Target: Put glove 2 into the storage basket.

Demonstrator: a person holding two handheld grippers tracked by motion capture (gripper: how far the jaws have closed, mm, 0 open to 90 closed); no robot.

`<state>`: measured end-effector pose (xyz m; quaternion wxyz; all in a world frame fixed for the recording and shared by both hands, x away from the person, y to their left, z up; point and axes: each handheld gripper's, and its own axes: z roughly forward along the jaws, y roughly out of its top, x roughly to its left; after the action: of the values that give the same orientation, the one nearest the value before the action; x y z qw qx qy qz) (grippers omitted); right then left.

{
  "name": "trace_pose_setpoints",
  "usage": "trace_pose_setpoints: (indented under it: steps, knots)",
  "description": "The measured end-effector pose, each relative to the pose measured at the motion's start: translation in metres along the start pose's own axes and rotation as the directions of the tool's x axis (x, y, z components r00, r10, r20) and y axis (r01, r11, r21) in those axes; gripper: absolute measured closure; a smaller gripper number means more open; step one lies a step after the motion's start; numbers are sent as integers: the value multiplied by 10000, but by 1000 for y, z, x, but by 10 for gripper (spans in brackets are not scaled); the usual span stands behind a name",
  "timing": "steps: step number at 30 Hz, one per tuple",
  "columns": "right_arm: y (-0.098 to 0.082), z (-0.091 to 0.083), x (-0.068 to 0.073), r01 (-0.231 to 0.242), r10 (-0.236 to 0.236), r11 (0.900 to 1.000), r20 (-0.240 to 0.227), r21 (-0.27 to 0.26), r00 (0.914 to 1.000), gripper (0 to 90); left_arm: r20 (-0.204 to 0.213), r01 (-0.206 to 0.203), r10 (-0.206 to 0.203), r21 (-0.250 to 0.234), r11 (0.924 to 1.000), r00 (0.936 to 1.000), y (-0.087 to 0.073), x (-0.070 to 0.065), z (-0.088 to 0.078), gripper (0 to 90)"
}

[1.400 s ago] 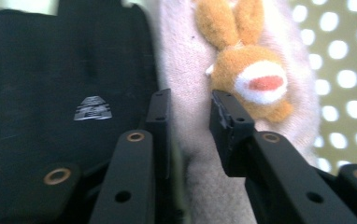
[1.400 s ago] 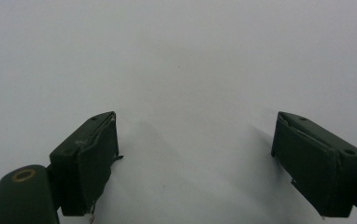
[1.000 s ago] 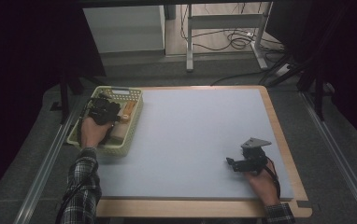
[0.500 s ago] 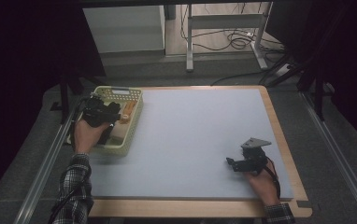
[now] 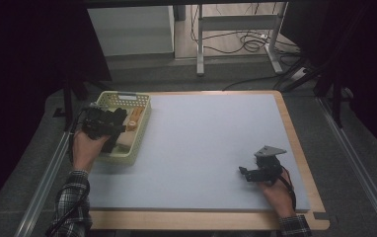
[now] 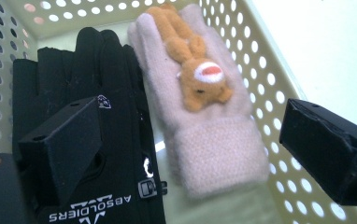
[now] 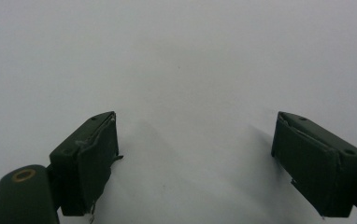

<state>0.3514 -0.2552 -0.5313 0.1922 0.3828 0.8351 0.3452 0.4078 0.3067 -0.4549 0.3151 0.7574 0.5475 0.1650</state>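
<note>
Since a second ago your left gripper [image 6: 190, 140] has been lifting back from the basket [image 5: 139, 138], its jaws just opening with nothing pressed between them. The pink glove [image 6: 204, 107] and black glove [image 6: 102, 121] are lying side by side inside, seemingly just deposited. Your right gripper [image 5: 248, 174] is resting open and empty on the mat [image 5: 211, 143].

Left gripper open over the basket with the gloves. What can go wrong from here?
1. The left gripper, whose jaws have just been opening, hangs over both the black fabric glove and the beige knitted glove with an orange plush animal; closing could pinch both.
2. A jaw sits near the pale yellow perforated plastic basket wall and might snag or drag it.
</note>
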Motion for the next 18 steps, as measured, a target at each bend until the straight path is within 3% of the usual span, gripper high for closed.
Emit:
trace_pose_setpoints:
  steps: [10, 18]
  knots:
    - [0, 0, 0, 16, -16, 10000, 7, 21, 10000, 146, 230, -511, 514, -145, 9986, 9984, -7, -12, -8, 39]
    - [0, 0, 0, 18, -18, 10000, 9, 22, 10000, 146, 611, -999, 1017, -318, 9945, 9929, -11, -29, -12, 35]
